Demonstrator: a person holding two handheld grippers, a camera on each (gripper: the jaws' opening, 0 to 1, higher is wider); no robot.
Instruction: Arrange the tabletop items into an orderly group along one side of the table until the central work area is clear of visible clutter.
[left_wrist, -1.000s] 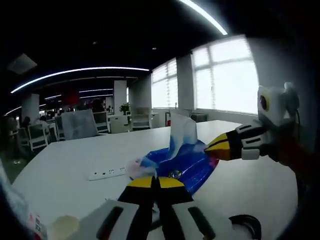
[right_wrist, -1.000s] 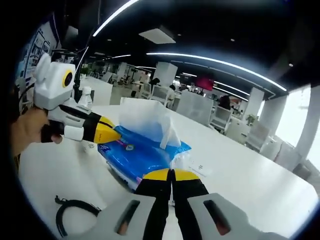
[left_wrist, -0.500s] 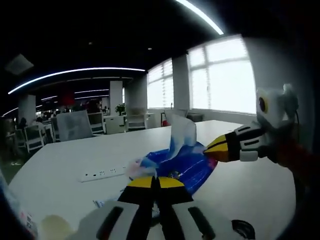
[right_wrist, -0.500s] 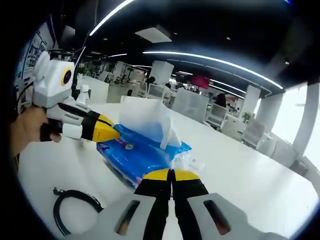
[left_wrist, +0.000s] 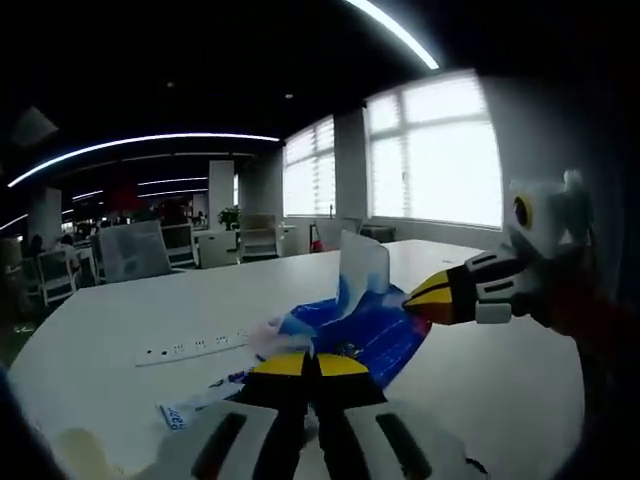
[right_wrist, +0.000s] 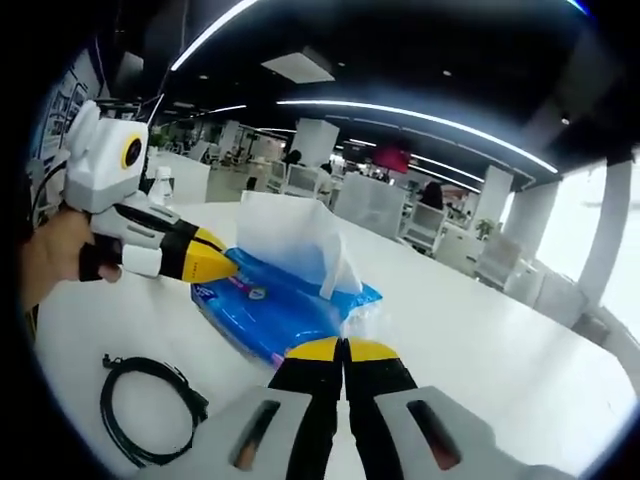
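Both grippers are lifting the blue tissue pack (right_wrist: 285, 310) clear of the desk (right_wrist: 480, 350); beneath it, more of the coiled black cable (right_wrist: 145, 408) and a small wrapper (left_wrist: 195, 408) are coming into sight.

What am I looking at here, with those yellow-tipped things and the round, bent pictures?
There is no robot: a person holds a hand tool with two jaws, a gripper, in each hand, and a fisheye camera rides on each one. That lens bends the room into a circle.

In the left gripper view, the left gripper rises from the bottom, jaws closed on one end of a blue tissue pack. The right gripper comes in from the right.

The right gripper view looks from the other end of the pack: its own jaws are closed on it too, and the person's hand holds the left gripper.

A white tissue sticks up from the pack. On the white table also lie a coiled black cable, a white power strip and a small wrapper. Behind is an open office.
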